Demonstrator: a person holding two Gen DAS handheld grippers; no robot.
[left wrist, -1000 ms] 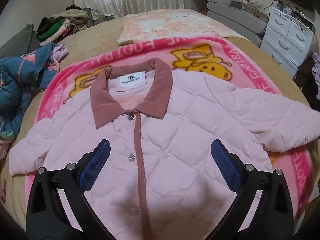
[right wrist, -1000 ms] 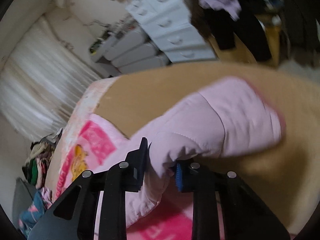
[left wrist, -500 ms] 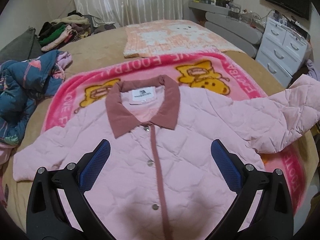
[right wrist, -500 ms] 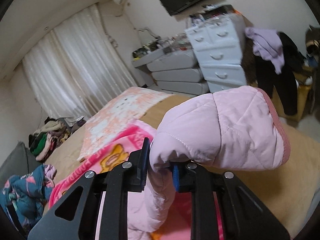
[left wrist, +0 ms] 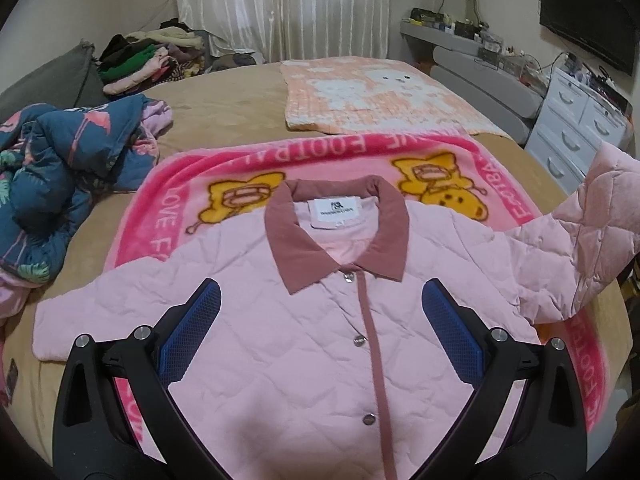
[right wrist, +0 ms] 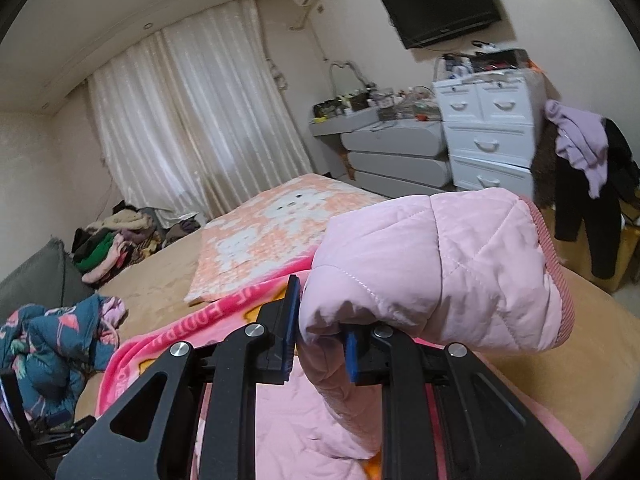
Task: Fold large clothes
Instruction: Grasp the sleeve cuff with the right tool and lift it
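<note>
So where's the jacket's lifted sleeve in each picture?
Left wrist view: the quilted pink jacket sleeve rises at the right edge.
Right wrist view: it fills the centre, pinched in the right claw.
Shared landmark: the peach-and-white checked blanket.

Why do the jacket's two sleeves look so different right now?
One sleeve lies flat on the bed, stretched out sideways; the other sleeve is lifted off the bed and bent over. Nothing grips the flat sleeve, while the right gripper is shut on the lifted sleeve near its cuff. The left gripper is open above the jacket's front. Both sleeves are the same quilted pale pink.
</note>
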